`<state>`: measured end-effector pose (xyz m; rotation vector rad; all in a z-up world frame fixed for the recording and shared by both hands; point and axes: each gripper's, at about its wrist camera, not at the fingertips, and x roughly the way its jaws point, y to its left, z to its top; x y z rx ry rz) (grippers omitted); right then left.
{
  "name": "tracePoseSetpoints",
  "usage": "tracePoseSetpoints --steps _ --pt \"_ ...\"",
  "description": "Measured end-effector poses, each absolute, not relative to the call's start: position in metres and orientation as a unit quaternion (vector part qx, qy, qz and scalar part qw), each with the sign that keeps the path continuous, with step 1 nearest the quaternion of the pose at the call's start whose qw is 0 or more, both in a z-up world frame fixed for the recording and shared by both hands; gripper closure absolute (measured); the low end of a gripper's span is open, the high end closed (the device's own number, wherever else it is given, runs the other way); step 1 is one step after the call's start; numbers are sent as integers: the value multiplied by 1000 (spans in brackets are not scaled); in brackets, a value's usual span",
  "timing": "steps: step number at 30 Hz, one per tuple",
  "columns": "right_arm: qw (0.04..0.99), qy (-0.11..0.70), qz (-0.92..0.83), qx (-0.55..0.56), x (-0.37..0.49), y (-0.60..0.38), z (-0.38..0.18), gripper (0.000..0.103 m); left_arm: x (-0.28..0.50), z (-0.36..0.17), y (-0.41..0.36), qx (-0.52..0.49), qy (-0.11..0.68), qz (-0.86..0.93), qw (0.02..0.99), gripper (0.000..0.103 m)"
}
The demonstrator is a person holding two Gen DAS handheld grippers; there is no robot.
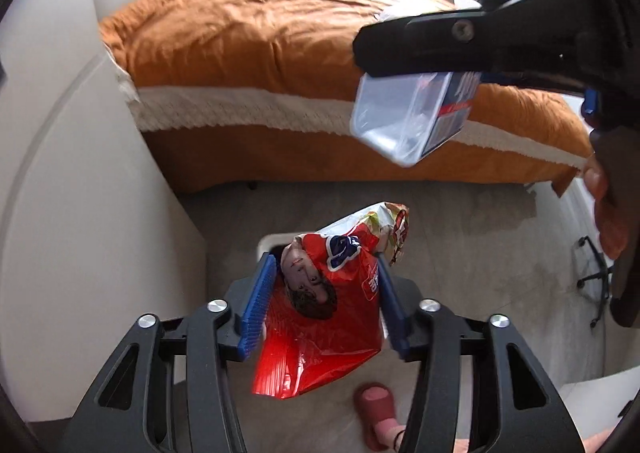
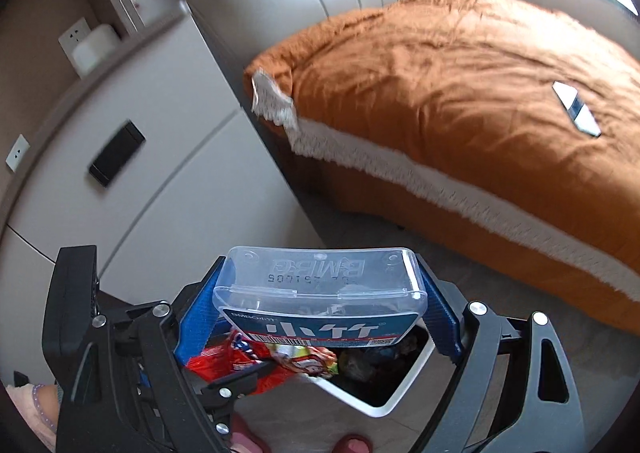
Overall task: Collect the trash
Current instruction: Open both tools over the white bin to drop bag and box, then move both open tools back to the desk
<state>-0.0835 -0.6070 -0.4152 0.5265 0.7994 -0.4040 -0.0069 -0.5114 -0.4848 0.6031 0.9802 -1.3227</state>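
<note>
- I'm at the drop step now, both hands over the white trash bin [image 2: 404,385] on the floor between the bed [image 2: 460,65] and the white cabinet [image 2: 160,125].
- My left gripper [image 1: 326,293] has the red snack bag [image 1: 332,305] between its blue pads [image 1: 258,305]. The jaws stand apart, and there's a gap at the left pad, so I read the bag as loose and not clamped. On the right side I can't tell whether it touches.
- From the left wrist view, only a corner of the bin peeks out behind the bag, so the bag hangs right over the opening.
- My right gripper [image 2: 320,313] is clamped wide across the clear plastic box [image 2: 320,293], one pad on each short end, blue label facing me.
- The box hangs over the bin's mouth, and I can see dark rubbish already inside.
- Next, as I judge it: let the bag fall clear of the pads, then spread the right jaws so the box drops in.
- One more piece, a small white and blue wrapper [image 2: 576,109], lies on the orange blanket. That's probably my next pickup.
</note>
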Motion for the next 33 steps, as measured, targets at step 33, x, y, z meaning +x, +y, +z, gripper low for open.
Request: tracePoseSetpoints --steps 33 --pt "884 357 -221 204 -96 -568 -316 4 14 -353 -476 214 383 -541 717 5"
